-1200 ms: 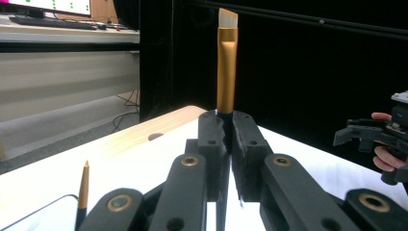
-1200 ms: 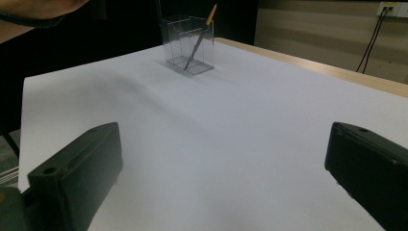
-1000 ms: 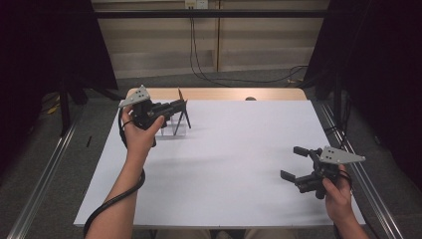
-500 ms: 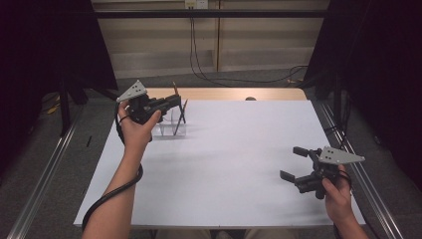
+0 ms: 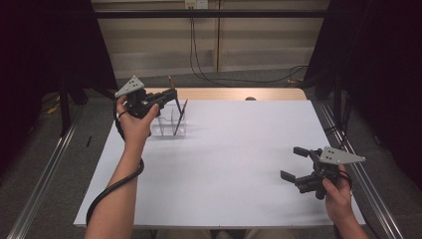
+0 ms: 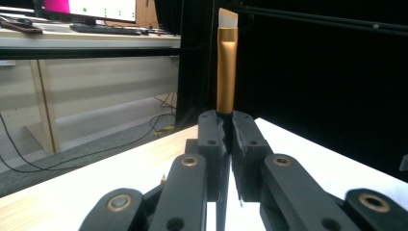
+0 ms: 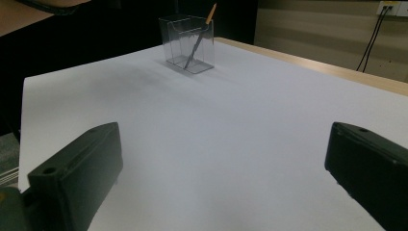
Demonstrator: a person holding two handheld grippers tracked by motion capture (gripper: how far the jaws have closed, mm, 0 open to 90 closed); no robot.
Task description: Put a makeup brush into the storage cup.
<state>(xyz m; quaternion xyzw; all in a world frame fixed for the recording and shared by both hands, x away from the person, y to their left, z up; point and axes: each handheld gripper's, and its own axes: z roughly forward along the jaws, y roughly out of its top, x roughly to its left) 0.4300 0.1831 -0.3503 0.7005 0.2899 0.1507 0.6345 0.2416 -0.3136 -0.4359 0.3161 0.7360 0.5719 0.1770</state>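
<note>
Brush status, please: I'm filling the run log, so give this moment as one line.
left gripper: shut on brush | right gripper: open, nothing held | clear holder: one brush inside, on table

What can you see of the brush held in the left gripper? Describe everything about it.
The brush has a shiny gold, metal-looking collar and a short, flat, white bristle tip cut at a slant. In the left gripper view it stands upright, bristles up, and its dark handle runs down between the closed fingers of the left gripper, which clamp it just below the collar. In the high view it is held above the clear holder at the table's far left; whether its lower end touches the holder cannot be told.
</note>
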